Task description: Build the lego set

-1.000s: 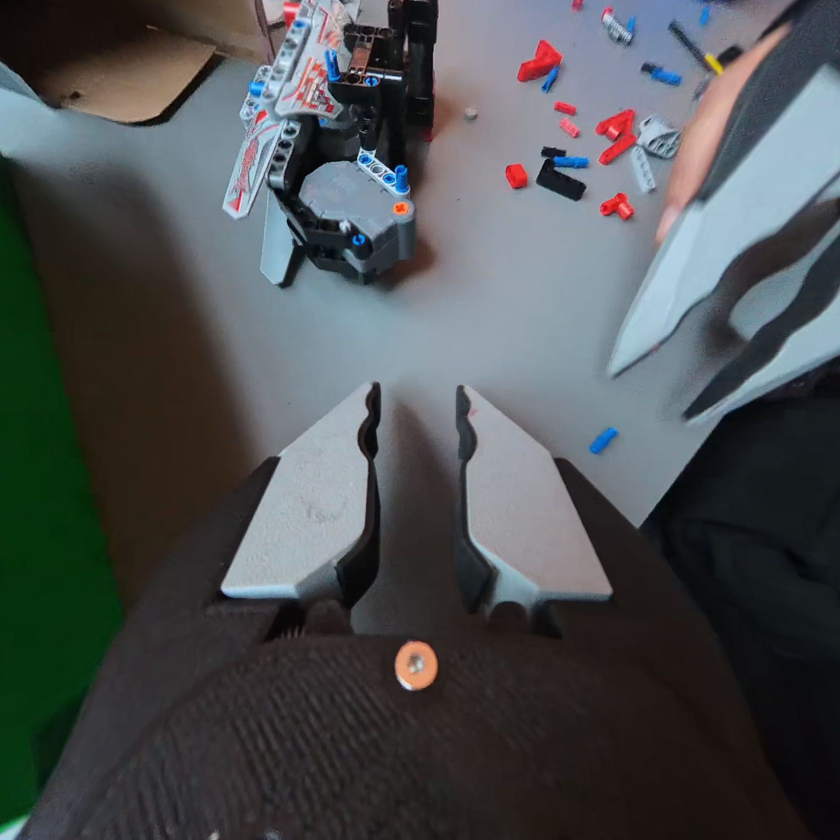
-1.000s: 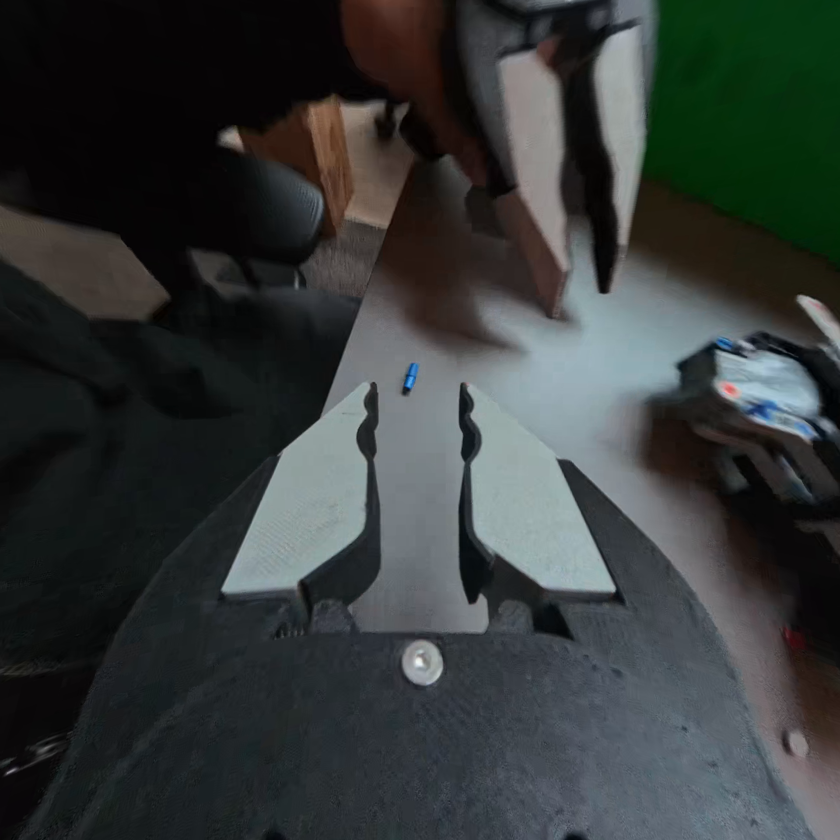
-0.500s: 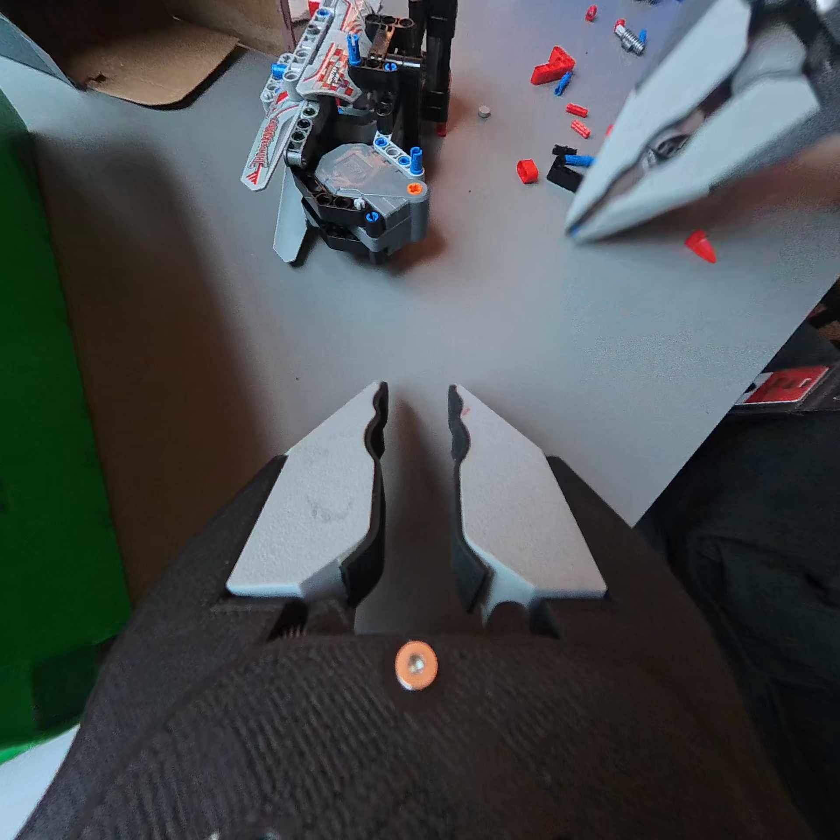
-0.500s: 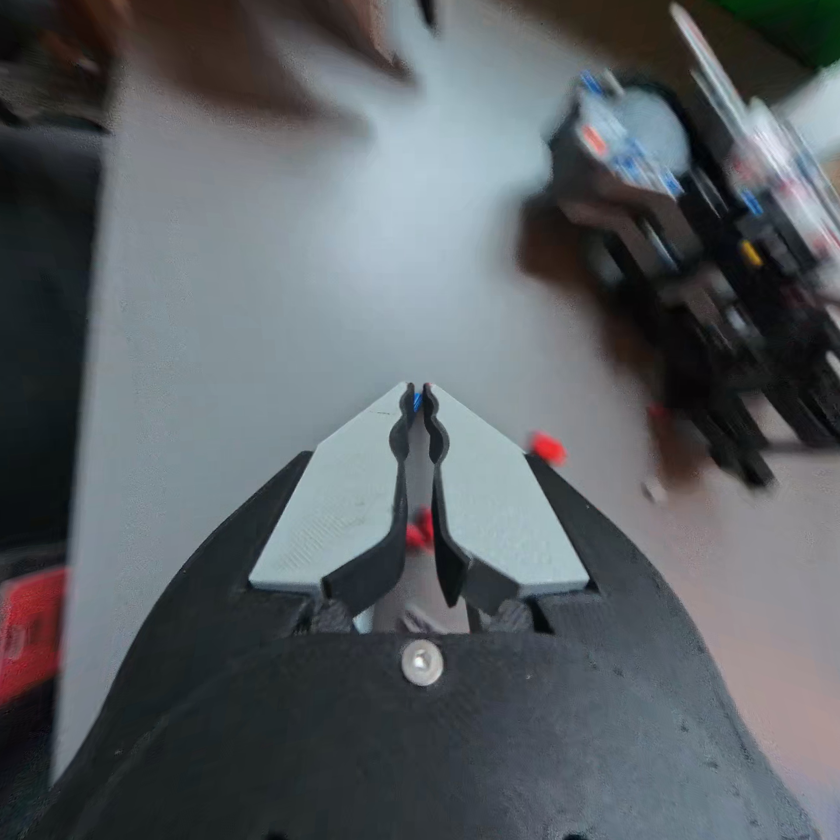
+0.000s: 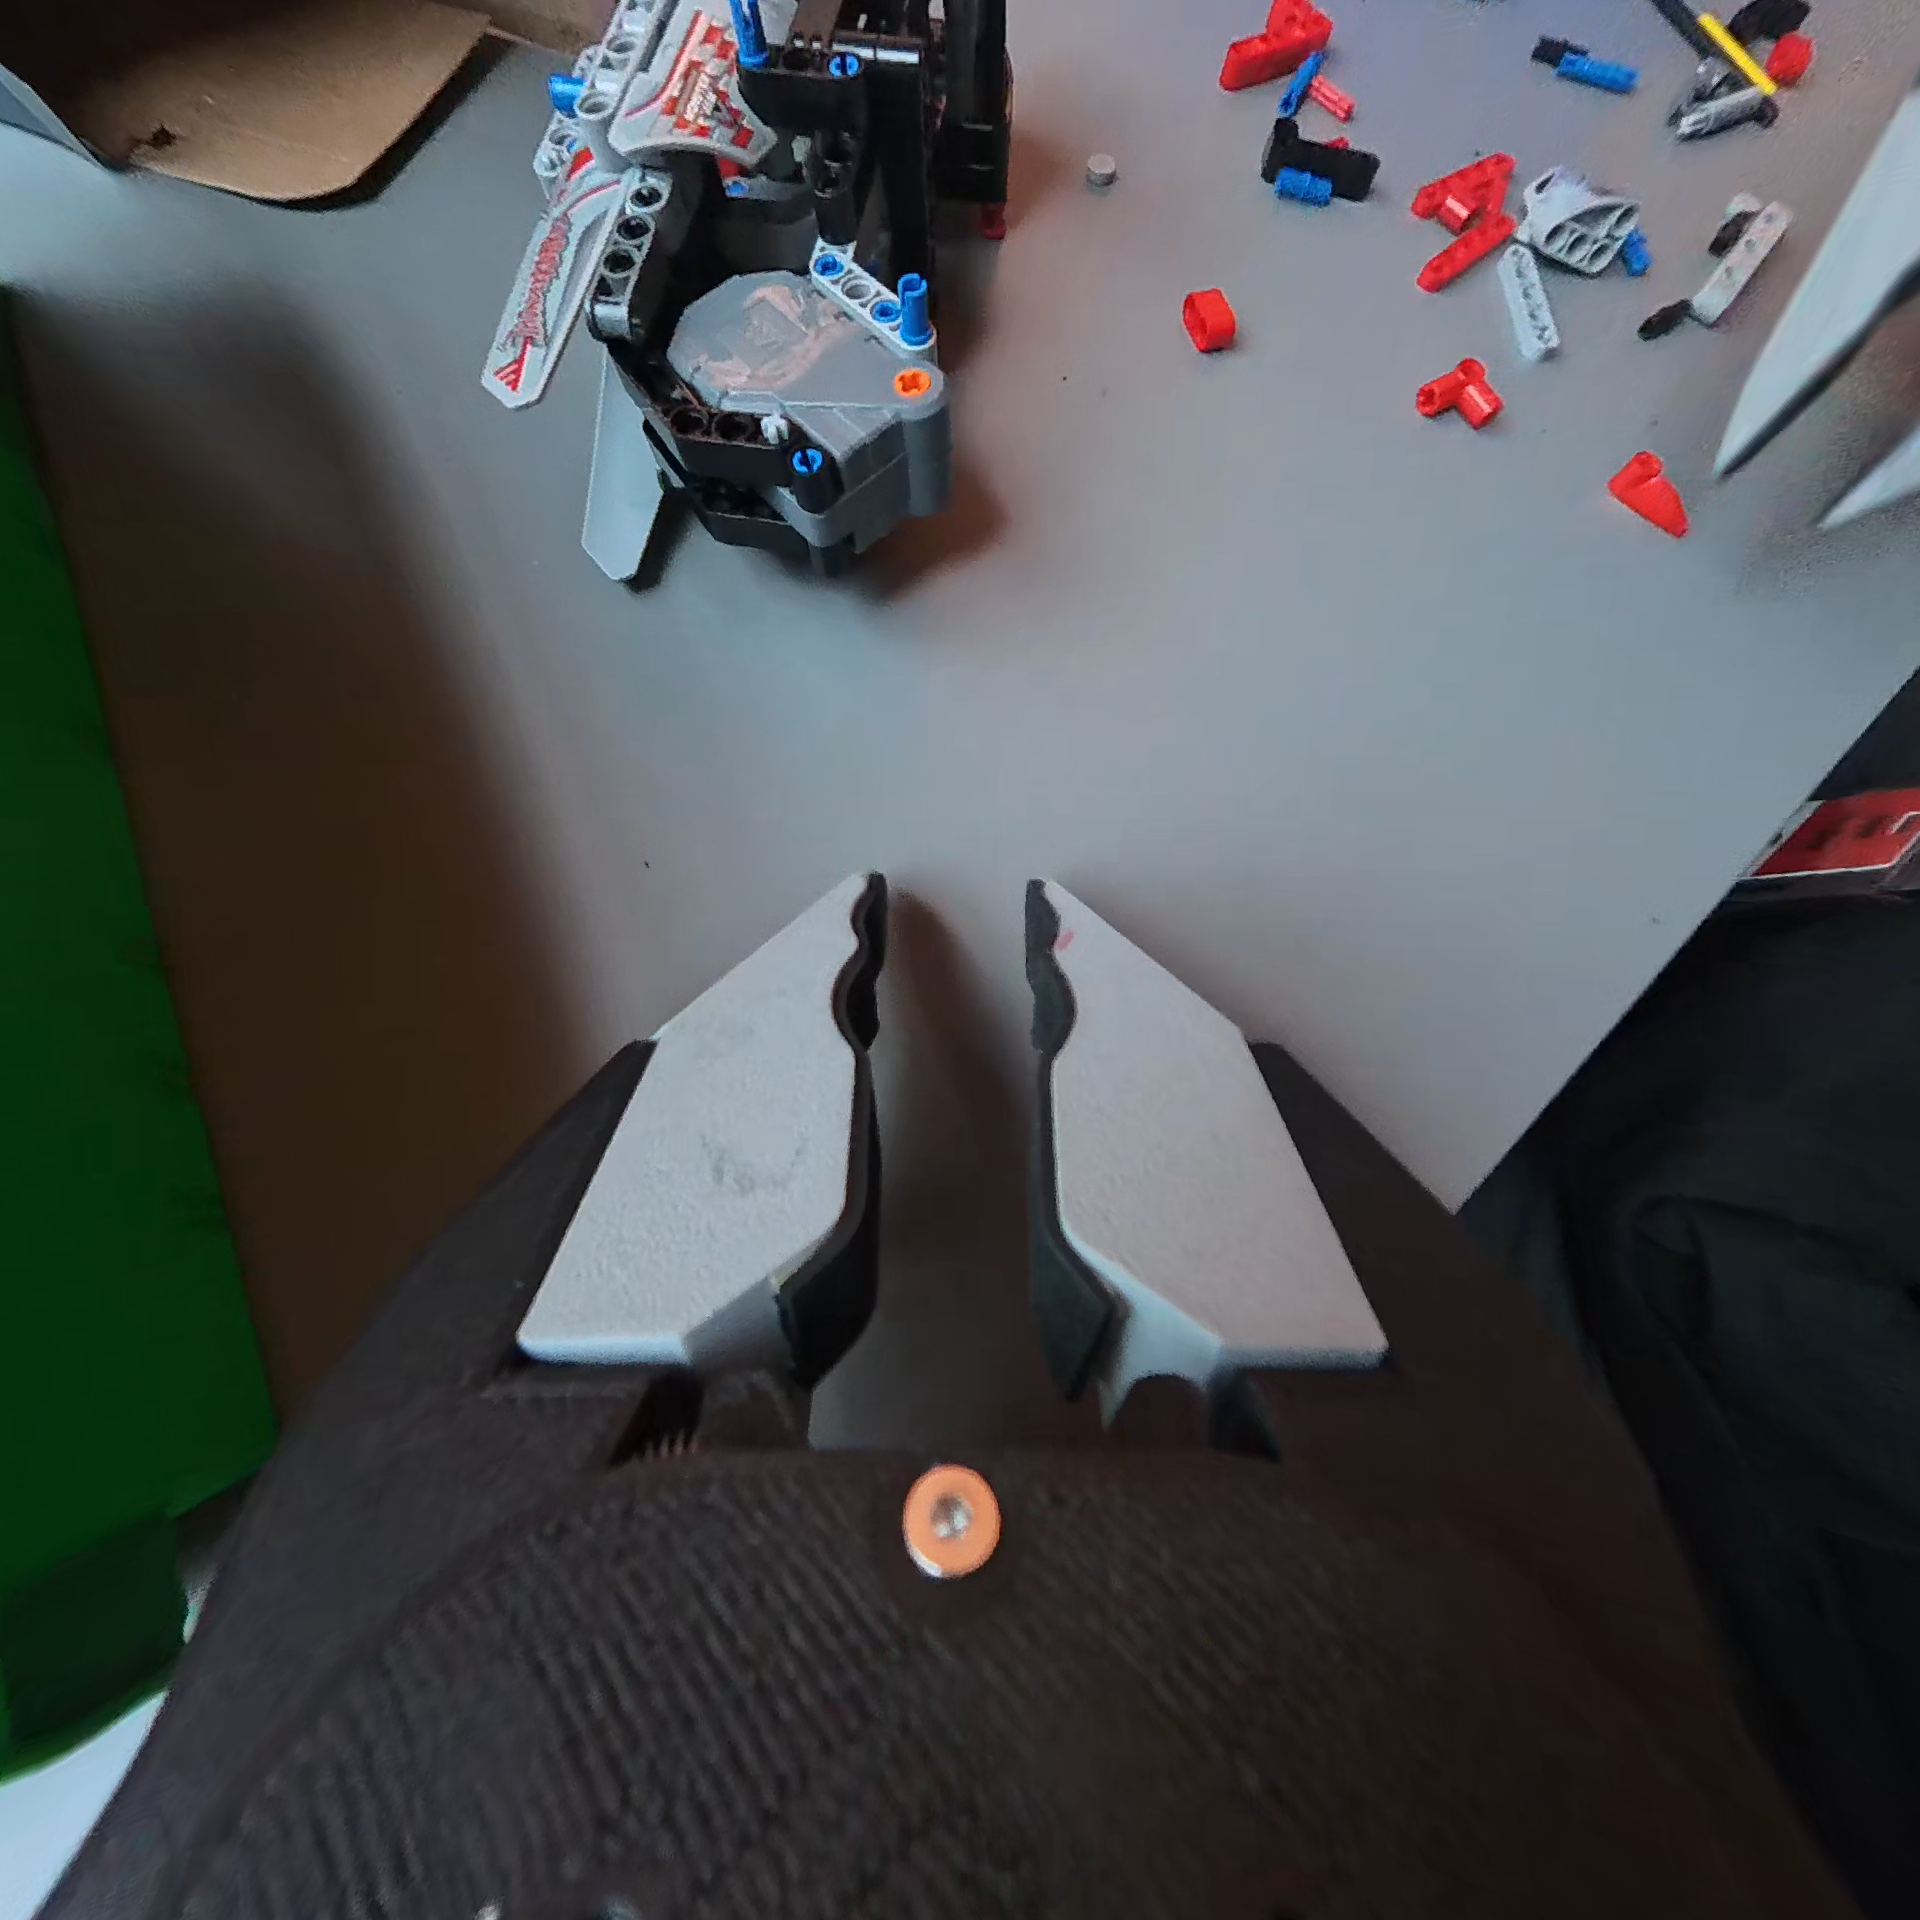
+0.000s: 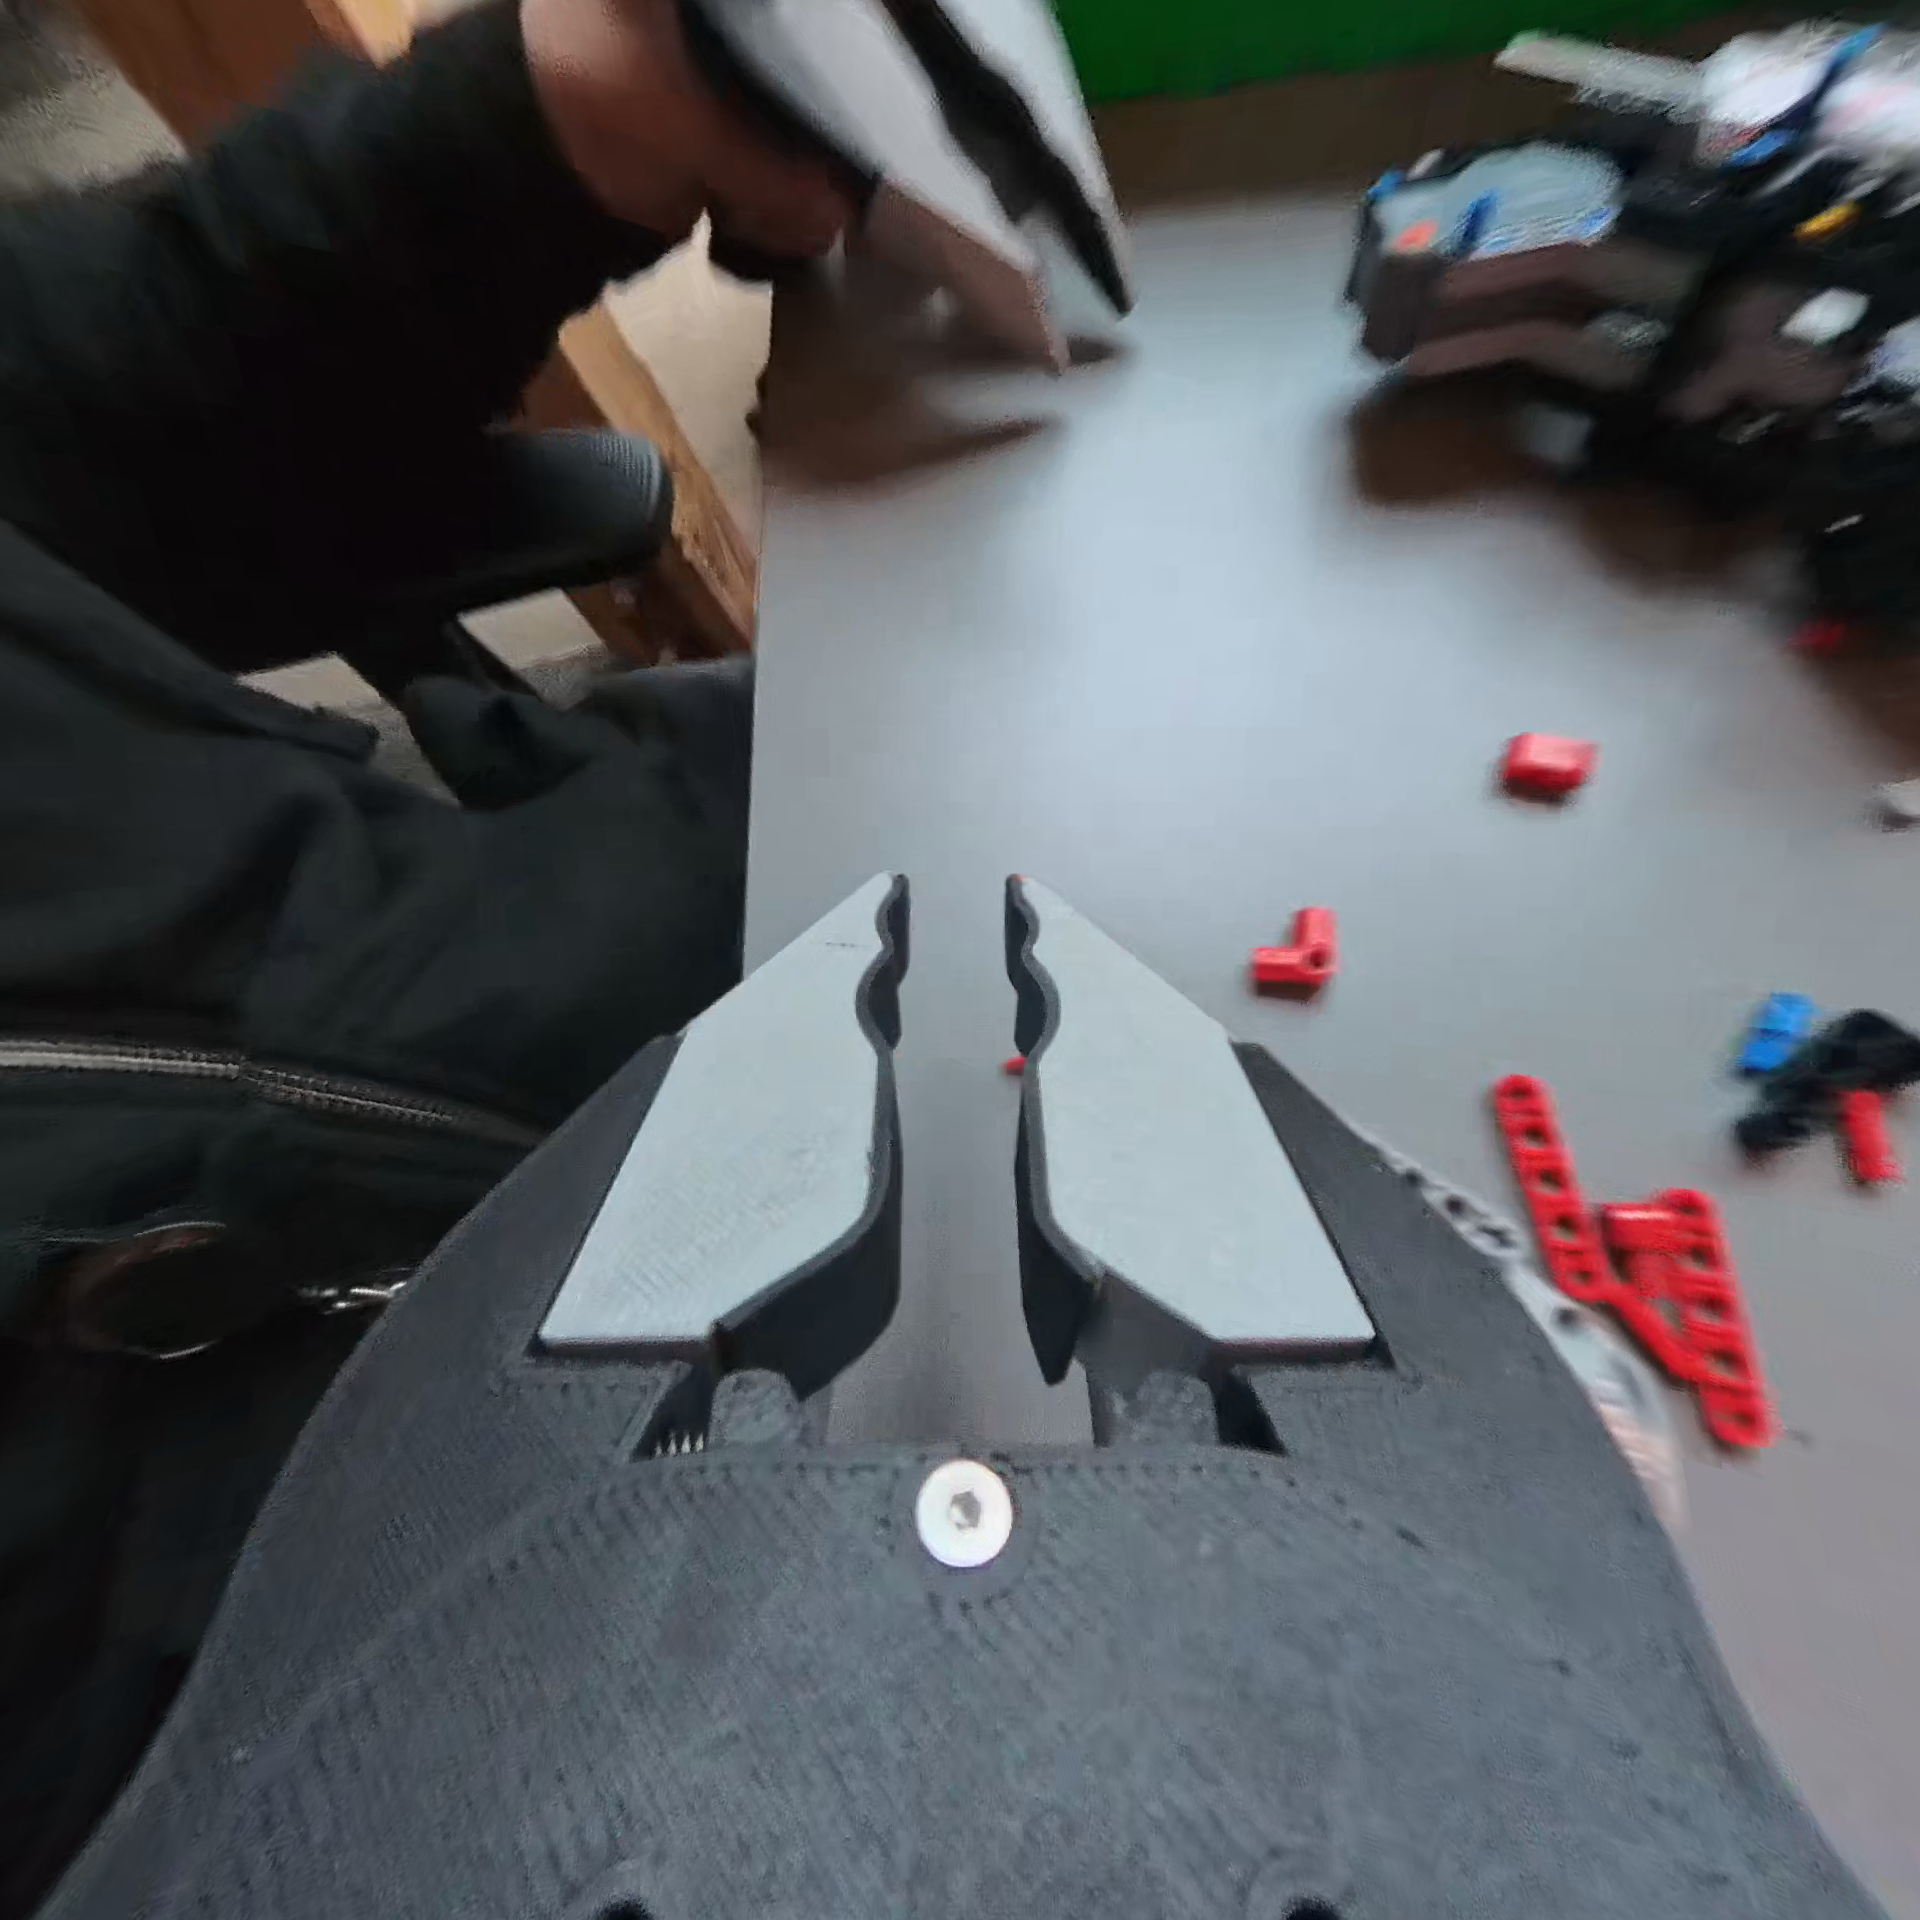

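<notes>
Grey bench first: plenty of bare surface along the near edge, so work there and not among the clutter. Half-built model toward the far left corner, resting on its side or back, well apart from both tools; probably best left alone until a part is in hand. Left gripper low over the near edge, fingers spread, nothing between them; likely best kept free to steady the model when a part goes in. Right gripper also near that edge, fingers parted by a narrow gap and holding nothing. Seemingly between parts, so choose one piece, come straight down over it, and close across its flat sides rather than its corners. Red beams overlapping just beside the right tool, hard to lift singly; red block and small red elbow lying apart on bare bench, easier picks. Blurred right-hand view, so slow down before closing. No tray or bin for parts in sight, all pieces loose on the bench; only a cardboard flap at the far left corner, contents, if any, hidden.
</notes>
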